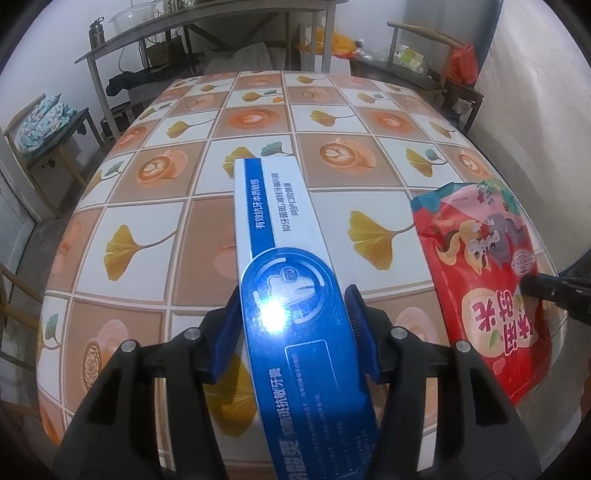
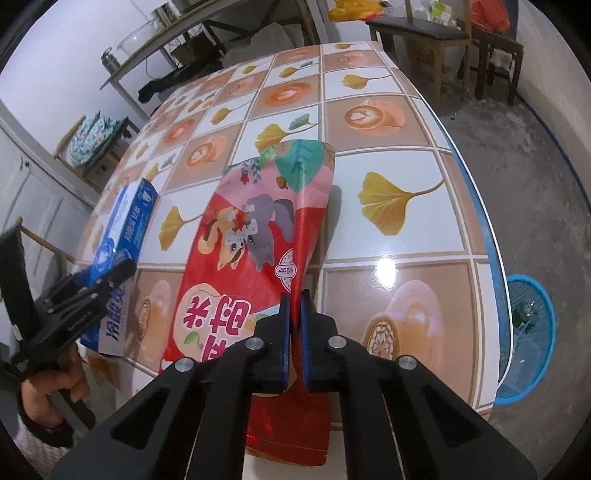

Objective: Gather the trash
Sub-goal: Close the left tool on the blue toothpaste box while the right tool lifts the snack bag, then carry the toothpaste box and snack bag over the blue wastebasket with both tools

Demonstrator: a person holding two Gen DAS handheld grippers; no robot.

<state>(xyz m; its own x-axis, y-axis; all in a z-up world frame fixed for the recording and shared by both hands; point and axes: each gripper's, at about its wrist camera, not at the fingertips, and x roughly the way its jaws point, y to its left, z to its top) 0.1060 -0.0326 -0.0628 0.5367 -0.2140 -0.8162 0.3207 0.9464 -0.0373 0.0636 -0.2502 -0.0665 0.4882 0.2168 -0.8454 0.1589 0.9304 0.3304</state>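
My left gripper (image 1: 293, 325) is shut on a long blue and white toothpaste box (image 1: 284, 236), which points away from me over the tiled table (image 1: 147, 229). The box also shows in the right wrist view (image 2: 122, 229), with the left gripper (image 2: 92, 291) around it. My right gripper (image 2: 294, 317) is shut on the right edge of a red snack bag with cartoon squirrels (image 2: 240, 251). The bag also shows at the right in the left wrist view (image 1: 484, 266), with a right gripper finger (image 1: 546, 288) at its edge.
A blue mesh bin (image 2: 532, 332) stands on the floor to the right of the table. Chairs (image 1: 44, 140) stand at the left and far right. A metal shelf (image 1: 192, 33) with a bottle and bowl is behind the table.
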